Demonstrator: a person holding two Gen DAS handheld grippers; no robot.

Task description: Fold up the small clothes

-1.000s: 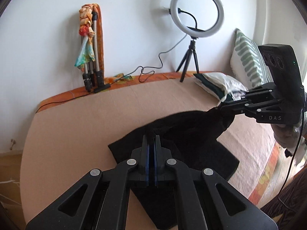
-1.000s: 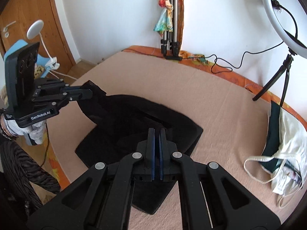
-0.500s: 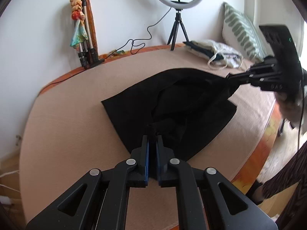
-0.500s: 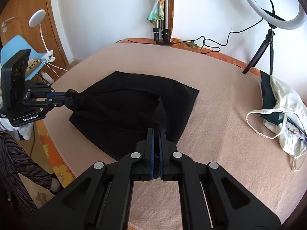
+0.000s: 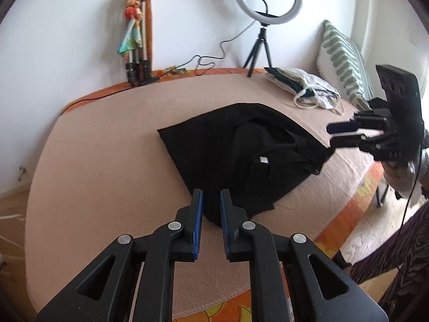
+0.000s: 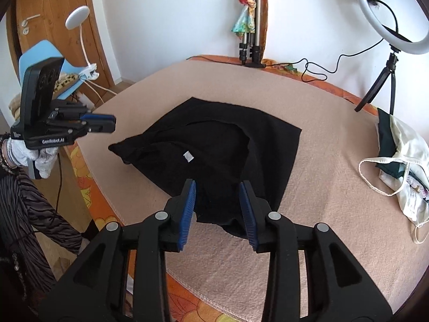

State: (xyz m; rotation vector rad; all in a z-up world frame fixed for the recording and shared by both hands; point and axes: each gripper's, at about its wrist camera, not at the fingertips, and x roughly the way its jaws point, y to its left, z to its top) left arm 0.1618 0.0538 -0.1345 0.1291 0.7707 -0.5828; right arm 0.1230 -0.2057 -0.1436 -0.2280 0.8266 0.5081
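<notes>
A black garment (image 5: pixel 241 145) lies folded over on the beige blanket (image 5: pixel 107 161), a small white label showing on top; it also shows in the right wrist view (image 6: pixel 214 145). My left gripper (image 5: pixel 210 196) is open and empty just above the garment's near corner. It also shows at the left of the right wrist view (image 6: pixel 107 122). My right gripper (image 6: pixel 217 187) is open and empty above the garment's other near corner. In the left wrist view it (image 5: pixel 333 135) hovers beside the garment's right corner, holding nothing.
A ring light on a tripod (image 5: pixel 265 8) and a folded tripod with a colourful scarf (image 5: pixel 136 43) stand by the wall. A pile of white and green clothes (image 5: pixel 303 88) and a striped pillow (image 5: pixel 343 61) lie at the right. The bed's edge (image 6: pixel 102 201) is near.
Both grippers were shut on the garment's corners, pulled them across and laid them down, then opened and drew back. The garment now lies flat on the blanket.
</notes>
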